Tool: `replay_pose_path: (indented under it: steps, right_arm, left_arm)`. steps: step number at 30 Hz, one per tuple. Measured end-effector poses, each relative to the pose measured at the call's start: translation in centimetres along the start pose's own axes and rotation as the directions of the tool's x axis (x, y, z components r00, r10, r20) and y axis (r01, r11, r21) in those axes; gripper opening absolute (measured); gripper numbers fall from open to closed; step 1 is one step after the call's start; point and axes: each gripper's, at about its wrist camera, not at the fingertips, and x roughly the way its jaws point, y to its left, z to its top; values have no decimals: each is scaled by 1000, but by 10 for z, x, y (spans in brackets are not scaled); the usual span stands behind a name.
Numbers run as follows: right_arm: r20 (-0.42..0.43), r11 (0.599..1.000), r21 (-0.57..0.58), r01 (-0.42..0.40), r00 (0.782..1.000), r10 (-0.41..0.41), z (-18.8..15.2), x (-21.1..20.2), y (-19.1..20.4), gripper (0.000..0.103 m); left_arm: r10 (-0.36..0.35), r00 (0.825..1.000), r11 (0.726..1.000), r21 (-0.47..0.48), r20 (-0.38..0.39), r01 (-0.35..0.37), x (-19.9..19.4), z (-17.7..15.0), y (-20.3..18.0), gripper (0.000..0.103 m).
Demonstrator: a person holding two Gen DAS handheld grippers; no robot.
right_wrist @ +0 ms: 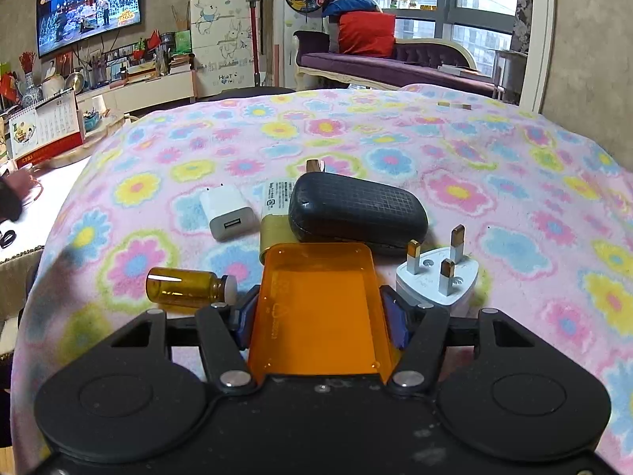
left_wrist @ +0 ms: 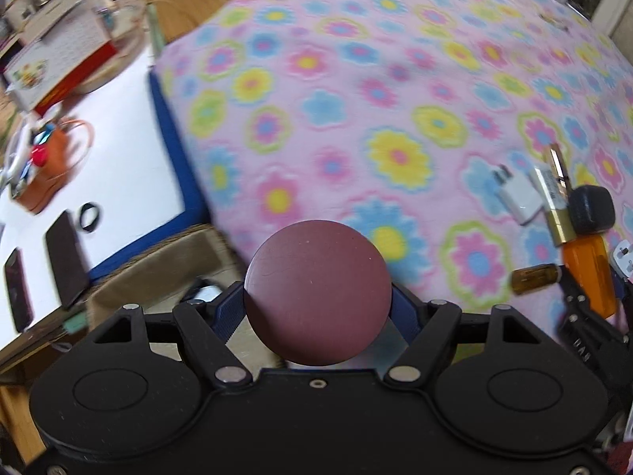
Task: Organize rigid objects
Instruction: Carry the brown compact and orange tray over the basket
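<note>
My left gripper (left_wrist: 316, 303) is shut on a round maroon disc (left_wrist: 315, 291), held above the near left edge of the flowered blanket (left_wrist: 356, 99). My right gripper (right_wrist: 320, 316) is shut on a clear orange box (right_wrist: 316, 301) that rests low over the blanket. Around the box lie an amber bottle (right_wrist: 186, 287) on its side, a white USB charger (right_wrist: 229, 211), a black textured case (right_wrist: 356, 208), a gold and white pack (right_wrist: 277, 213) partly under the case, and a white three-pin plug (right_wrist: 439, 281). The left wrist view shows this cluster at the far right, with the orange box (left_wrist: 589, 273).
Left of the blanket stands a white table (left_wrist: 118, 138) with a desk calendar (left_wrist: 59, 59), an orange basket (left_wrist: 43, 170), a black ring (left_wrist: 89, 217) and two dark phones (left_wrist: 65, 261). A small object (right_wrist: 455, 106) lies at the blanket's far edge.
</note>
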Motion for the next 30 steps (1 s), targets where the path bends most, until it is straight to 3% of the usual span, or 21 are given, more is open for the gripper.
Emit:
replay_pose_path:
  steps: [13, 19, 24, 30]
  right_arm:
    - [-5, 1000, 21, 7, 1000, -7, 1, 0, -2, 59]
    - [-10, 999, 31, 18, 1000, -17, 2, 0, -2, 58]
    - [-38, 996, 8, 86, 996, -86, 3, -3, 9, 58]
    - [-134, 985, -39, 168, 976, -172, -3, -30, 36, 59]
  left_arm:
    - [-7, 1000, 994, -109, -20, 4, -21, -38, 83, 71]
    - [58, 998, 990, -131, 15, -56, -19, -47, 106, 71]
    - [30, 999, 990, -137, 15, -27, -9, -55, 115, 71]
    - [-39, 999, 993, -112, 2, 39, -7, -62, 119, 71]
